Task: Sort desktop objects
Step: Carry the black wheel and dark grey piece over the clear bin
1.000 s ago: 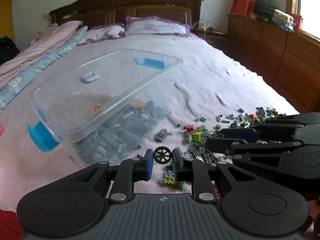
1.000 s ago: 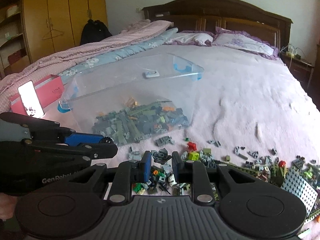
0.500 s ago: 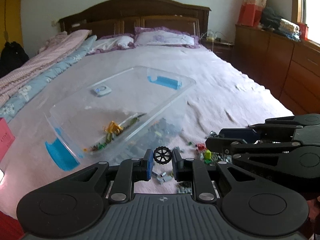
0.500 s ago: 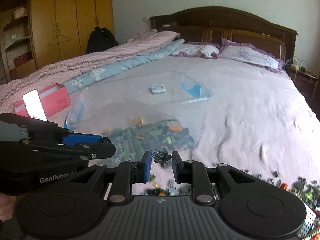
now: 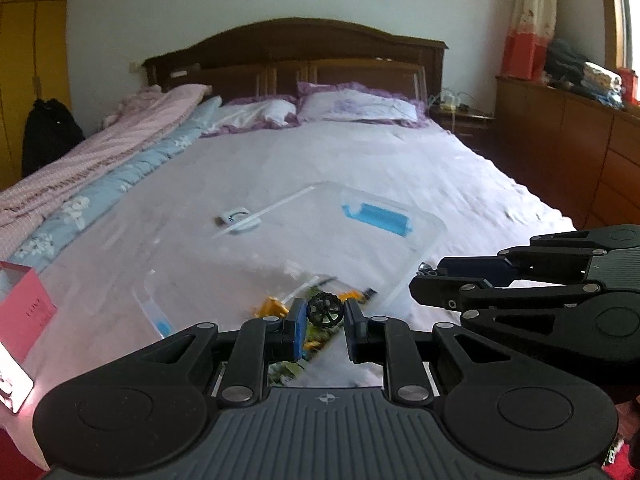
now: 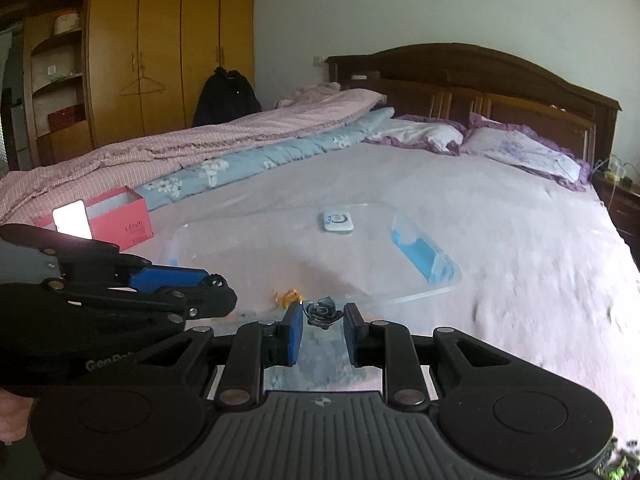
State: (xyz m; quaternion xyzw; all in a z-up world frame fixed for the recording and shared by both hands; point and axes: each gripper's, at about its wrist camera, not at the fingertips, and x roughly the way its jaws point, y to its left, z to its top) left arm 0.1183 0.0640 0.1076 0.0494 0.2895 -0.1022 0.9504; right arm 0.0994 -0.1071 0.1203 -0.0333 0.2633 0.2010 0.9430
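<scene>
The left hand-held gripper [image 5: 325, 314], a matte black plastic frame with ribbed housing and blue rubber pads, was clamped on a small black wheel [image 5: 325, 310], round with thin spokes and a knobbly tread, held upright between the two pads. The right hand-held gripper [image 6: 322, 313], of the same build, was clamped on a dark grey piece [image 6: 322, 311] with a scalloped, petal-like rim and a round hub at its centre. Both hovered above the near edge of a clear plastic box [image 5: 434, 232], a shallow rectangular tub with rounded corners and glossy, see-through walls, which sat on the bed [image 5: 360, 160]. Blue latches [image 5: 376, 218] showed at its ends. Inside it lay a few small pieces, among them an orange-yellow one [image 5: 272, 306], blurred so that its shape was hard to read. A small white oval device [image 6: 337, 223] lay flat beyond the box, seen through its clear wall. The bedsheet was pale lilac with a slightly nubbly, wrinkled weave. Along the far side ran a folded pink checked quilt [image 6: 200, 140] and a light blue flowered one [image 6: 256, 164], both soft and rumpled. A pink cardboard box [image 6: 120, 222] with square edges stood beside them. Two pillows with purple frilled edges [image 5: 356, 106] lay against the dark carved wooden headboard [image 5: 296, 56].
</scene>
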